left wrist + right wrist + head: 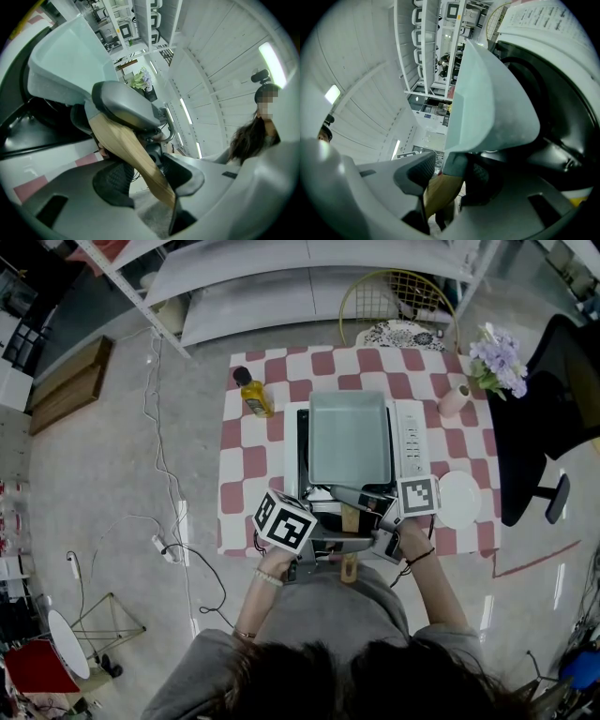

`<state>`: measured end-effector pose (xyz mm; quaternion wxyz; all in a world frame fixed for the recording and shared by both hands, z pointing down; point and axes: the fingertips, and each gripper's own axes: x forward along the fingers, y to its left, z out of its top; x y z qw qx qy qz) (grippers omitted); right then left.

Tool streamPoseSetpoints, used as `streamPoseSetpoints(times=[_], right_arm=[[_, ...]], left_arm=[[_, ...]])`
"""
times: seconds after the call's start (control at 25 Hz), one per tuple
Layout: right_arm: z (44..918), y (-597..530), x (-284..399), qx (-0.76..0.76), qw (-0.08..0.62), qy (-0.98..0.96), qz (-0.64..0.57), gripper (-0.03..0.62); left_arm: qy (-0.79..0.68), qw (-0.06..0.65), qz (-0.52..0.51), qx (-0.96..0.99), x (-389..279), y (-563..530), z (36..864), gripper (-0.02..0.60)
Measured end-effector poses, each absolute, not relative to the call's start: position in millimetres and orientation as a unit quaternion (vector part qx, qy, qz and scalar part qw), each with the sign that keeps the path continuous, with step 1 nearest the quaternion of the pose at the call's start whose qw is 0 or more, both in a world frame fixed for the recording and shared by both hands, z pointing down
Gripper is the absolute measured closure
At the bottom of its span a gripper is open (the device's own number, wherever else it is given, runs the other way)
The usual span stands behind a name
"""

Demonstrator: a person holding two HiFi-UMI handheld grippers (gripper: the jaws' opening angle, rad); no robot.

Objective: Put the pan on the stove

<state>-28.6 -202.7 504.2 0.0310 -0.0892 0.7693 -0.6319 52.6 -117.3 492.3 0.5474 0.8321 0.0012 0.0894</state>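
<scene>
A pale blue-green square pan [349, 437] lies over the black stove [303, 442] on the checked table; whether it rests on the stove I cannot tell. Its wooden handle [349, 517] points toward me. My left gripper [330, 542] is shut on the handle from the left, and my right gripper [373, 517] is shut on it from the right, closer to the pan. In the left gripper view the handle [136, 154] runs between the pads of the left gripper [147, 176], with the pan [70, 61] ahead. In the right gripper view the right gripper [447, 180] clamps the handle [440, 192] under the pan [487, 89].
The stove's white control panel [411, 437] runs along its right side. An oil bottle [253, 393] stands at the table's back left, a white plate [459, 499] at front right, and a pink vase [454, 400] with flowers [497, 357] at back right. A black chair [553, 399] stands to the right.
</scene>
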Motion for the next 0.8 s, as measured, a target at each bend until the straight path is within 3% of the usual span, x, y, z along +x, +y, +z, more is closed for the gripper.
streamPoseSetpoints(times=[0.8], right_arm=[[506.3, -200.0, -28.2, -0.078, 0.042, 0.771, -0.631, 0.410]], left_arm=[[-0.002, 0.542, 0.090, 0.835, 53.5, -113.5, 500.4, 0.382]])
